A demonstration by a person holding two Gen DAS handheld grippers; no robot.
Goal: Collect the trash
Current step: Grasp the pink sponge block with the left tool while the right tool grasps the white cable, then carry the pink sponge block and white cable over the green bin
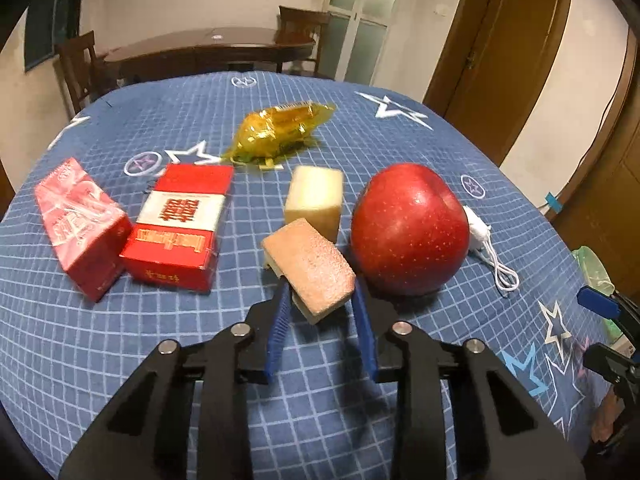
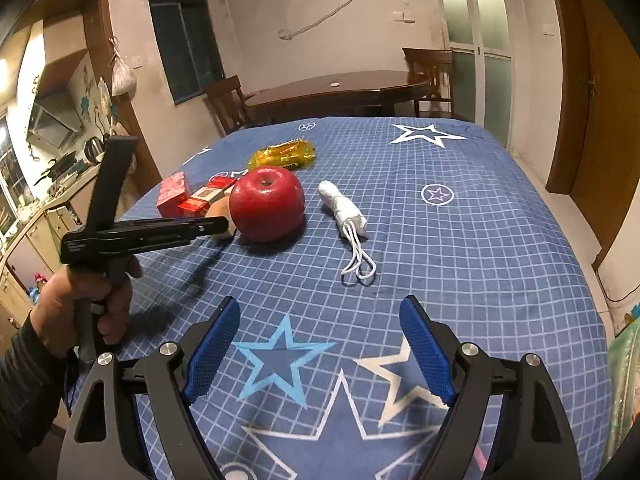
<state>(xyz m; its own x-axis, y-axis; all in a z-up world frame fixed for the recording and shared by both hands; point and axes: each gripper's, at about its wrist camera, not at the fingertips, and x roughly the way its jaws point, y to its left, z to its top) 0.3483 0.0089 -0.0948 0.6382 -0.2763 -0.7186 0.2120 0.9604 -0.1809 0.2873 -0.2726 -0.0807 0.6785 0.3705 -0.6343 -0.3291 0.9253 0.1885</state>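
My left gripper [image 1: 320, 292] is shut on a tan sponge block [image 1: 310, 268], held tilted just above the blue checked tablecloth [image 1: 200, 360]. A pale cube [image 1: 314, 200] sits just beyond it. A red apple [image 1: 408, 228] is to the right, with a rolled white mask [image 1: 478, 232] behind it. Two red boxes [image 1: 180, 224] [image 1: 82, 224] lie to the left and a yellow wrapper [image 1: 280, 128] lies farther back. My right gripper [image 2: 320, 344] is open and empty over the near tablecloth; the mask [image 2: 346, 210] and apple [image 2: 267, 202] lie ahead of it.
The left gripper tool and the hand holding it [image 2: 120, 236] show at the left of the right wrist view. A dark wooden table [image 2: 340, 92] with chairs stands behind. A green bag [image 1: 596, 272] hangs at the table's right edge.
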